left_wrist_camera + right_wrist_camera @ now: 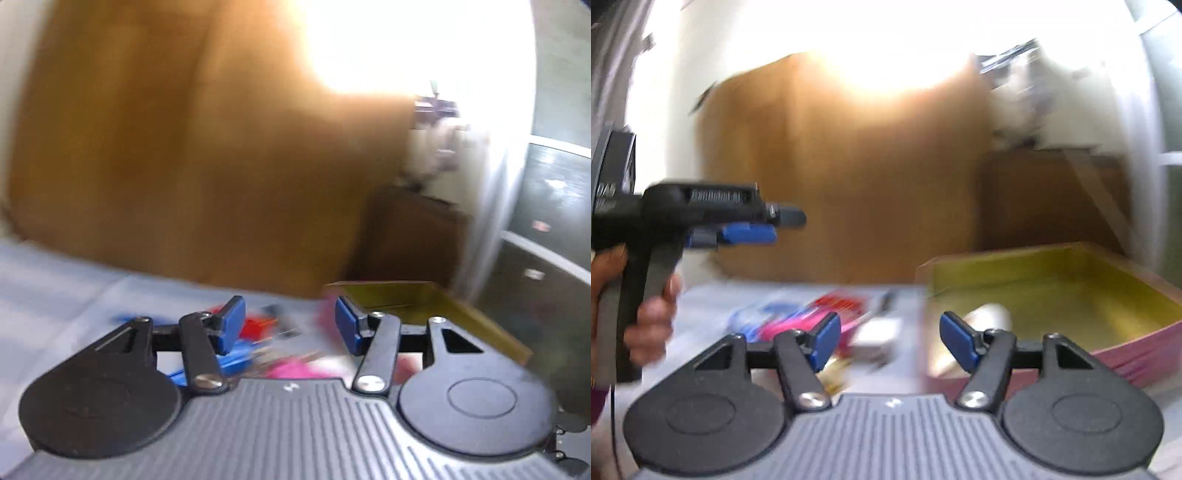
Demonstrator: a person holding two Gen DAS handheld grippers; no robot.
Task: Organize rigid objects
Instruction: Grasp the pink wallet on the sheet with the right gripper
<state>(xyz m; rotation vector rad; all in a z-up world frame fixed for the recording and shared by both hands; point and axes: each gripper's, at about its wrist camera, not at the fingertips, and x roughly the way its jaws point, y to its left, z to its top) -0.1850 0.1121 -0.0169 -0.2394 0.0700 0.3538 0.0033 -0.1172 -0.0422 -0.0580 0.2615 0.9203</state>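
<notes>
Domestic room, likely a home. Evidence: tall orange-brown wooden wardrobe panel (842, 177) against a white wall; low dark-brown wooden cabinet (1049, 199) beside it, blurred white items on top; desk under pale blue-white cloth (66, 295); strong glare of light above.

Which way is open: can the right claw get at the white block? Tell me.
Probably yes. The right claw is open and empty, and the white block lies just ahead of its fingers with nothing visibly over it. The left claw is held off to the side. Blur limits certainty.
</notes>
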